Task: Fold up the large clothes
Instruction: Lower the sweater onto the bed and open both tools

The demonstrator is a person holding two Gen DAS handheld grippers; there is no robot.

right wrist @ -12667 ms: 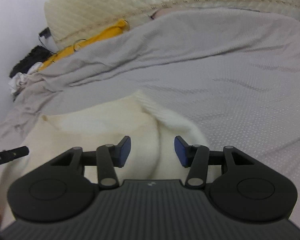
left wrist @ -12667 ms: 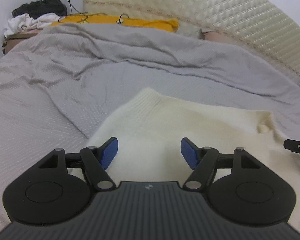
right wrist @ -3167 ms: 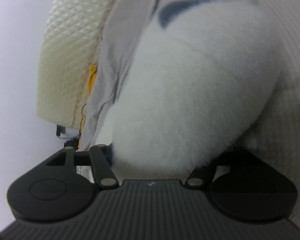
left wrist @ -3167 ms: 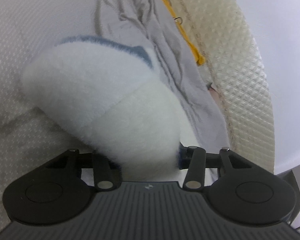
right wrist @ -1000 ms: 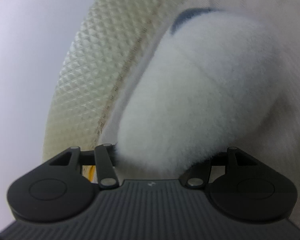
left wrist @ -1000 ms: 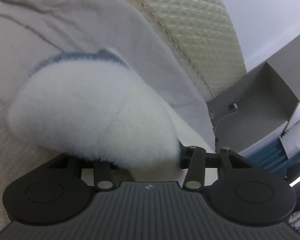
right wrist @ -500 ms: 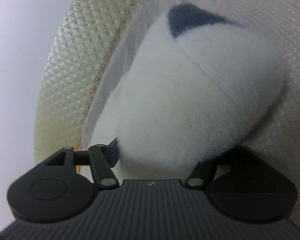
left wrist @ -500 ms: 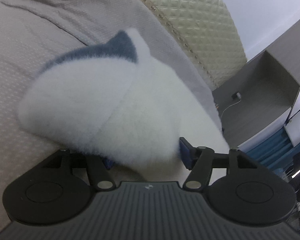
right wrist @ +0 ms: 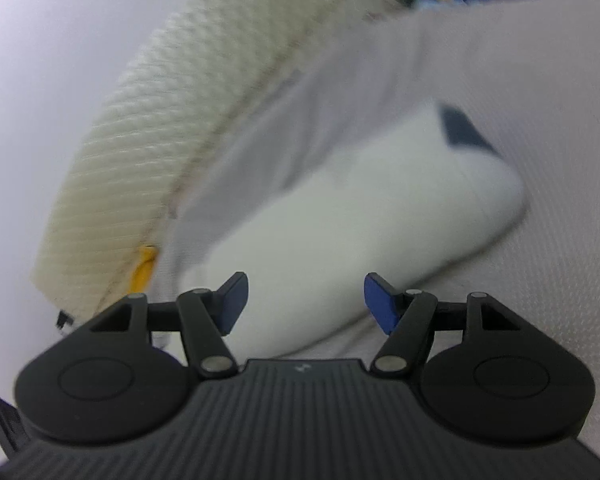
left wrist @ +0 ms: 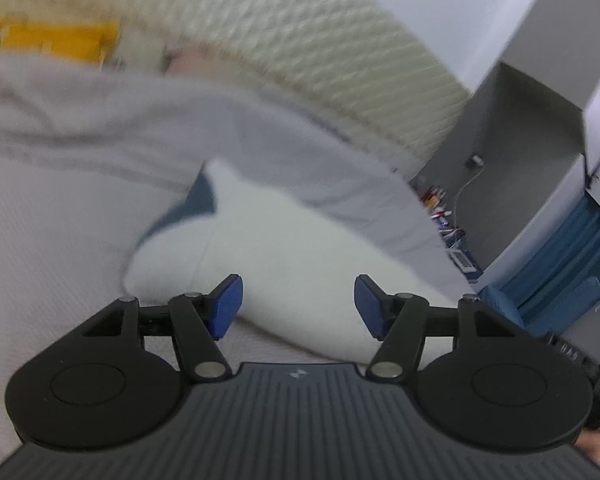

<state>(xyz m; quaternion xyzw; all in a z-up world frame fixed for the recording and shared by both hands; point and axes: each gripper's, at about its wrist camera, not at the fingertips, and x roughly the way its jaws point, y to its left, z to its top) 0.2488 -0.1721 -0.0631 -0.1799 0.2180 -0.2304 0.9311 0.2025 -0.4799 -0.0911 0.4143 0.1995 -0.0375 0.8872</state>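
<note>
Left wrist view: folded white garment (left wrist: 284,248) lying on the grey bedspread (left wrist: 52,232) — left gripper (left wrist: 298,300) and right gripper (right wrist: 305,300) both spread, empty, clear of it. We judge the bundle released; we should back away straight, snagging no fleece.

Each camera sits just behind its own hand-held gripper, looking forward along the fingers and slightly down at the bed (left wrist: 52,216). The left view faces the headboard (left wrist: 320,60), with a room corner at right. The right view is rolled, headboard (right wrist: 140,128) at upper left. Both share the white bundle (left wrist: 284,248) (close, blurred) at frame centre (right wrist: 360,216).
</note>
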